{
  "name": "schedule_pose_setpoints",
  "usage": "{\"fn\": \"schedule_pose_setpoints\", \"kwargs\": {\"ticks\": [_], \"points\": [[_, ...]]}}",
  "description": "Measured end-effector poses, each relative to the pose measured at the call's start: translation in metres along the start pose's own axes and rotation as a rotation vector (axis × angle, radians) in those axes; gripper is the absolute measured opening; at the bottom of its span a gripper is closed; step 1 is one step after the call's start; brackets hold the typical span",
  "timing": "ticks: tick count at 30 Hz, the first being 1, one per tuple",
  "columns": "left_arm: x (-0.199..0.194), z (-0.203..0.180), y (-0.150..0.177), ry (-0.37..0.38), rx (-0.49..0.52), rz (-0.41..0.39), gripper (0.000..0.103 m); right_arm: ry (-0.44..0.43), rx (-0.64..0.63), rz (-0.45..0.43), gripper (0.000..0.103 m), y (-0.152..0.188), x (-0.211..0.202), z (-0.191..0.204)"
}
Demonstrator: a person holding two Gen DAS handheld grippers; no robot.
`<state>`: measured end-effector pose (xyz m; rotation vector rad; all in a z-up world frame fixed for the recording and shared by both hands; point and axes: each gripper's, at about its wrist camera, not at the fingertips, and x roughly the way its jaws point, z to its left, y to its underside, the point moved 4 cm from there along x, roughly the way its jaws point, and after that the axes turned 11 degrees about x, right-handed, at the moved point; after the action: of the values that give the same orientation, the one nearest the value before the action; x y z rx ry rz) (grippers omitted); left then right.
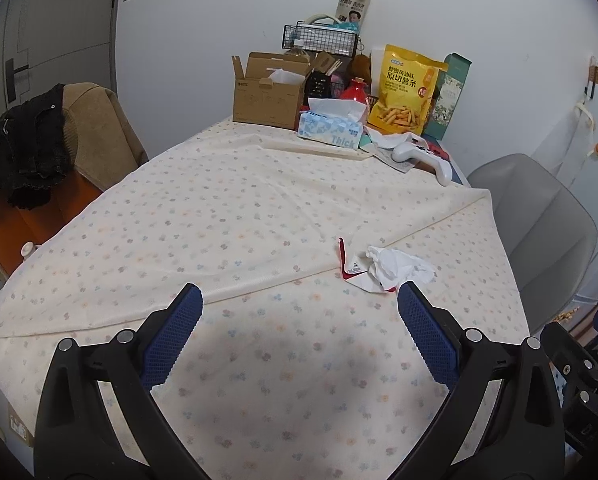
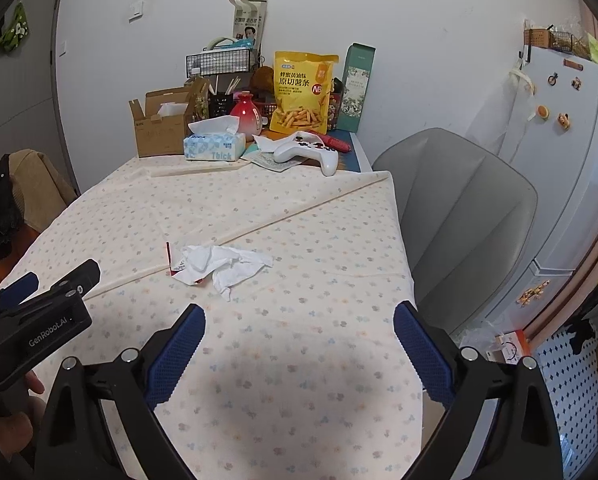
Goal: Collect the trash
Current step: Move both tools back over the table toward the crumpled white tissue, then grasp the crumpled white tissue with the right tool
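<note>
A crumpled white tissue lies on the flowered tablecloth, partly over a torn red-and-white wrapper. My left gripper hovers open over the near part of the table, with its right fingertip just in front of the trash. My right gripper is open too, a short way nearer than the tissue and to its right. Nothing is between either pair of fingers. In the right wrist view the left gripper's body shows at the left edge, held by a hand.
At the table's far end stand a cardboard box, a tissue box, a yellow snack bag, a red vase and a white game controller. A grey chair is on the right, a clothes-draped chair on the left.
</note>
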<state>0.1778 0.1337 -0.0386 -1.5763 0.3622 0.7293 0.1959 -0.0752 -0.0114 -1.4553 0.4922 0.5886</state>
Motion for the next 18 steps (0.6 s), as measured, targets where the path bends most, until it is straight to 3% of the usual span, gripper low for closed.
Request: {"fn": "schedule_pose_setpoints", "kwargs": {"ticks": [11, 18], "points": [[0.044, -0.007, -0.012, -0.008, 0.021, 0.054, 0.097, -0.034, 0.007, 0.075, 0.087, -0.012, 0.051, 0.003], [0.075, -0.011, -0.016, 0.010, 0.029, 0.102, 0.088, -0.052, 0.029, 0.124, 0.084, -0.013, 0.082, 0.004]]}}
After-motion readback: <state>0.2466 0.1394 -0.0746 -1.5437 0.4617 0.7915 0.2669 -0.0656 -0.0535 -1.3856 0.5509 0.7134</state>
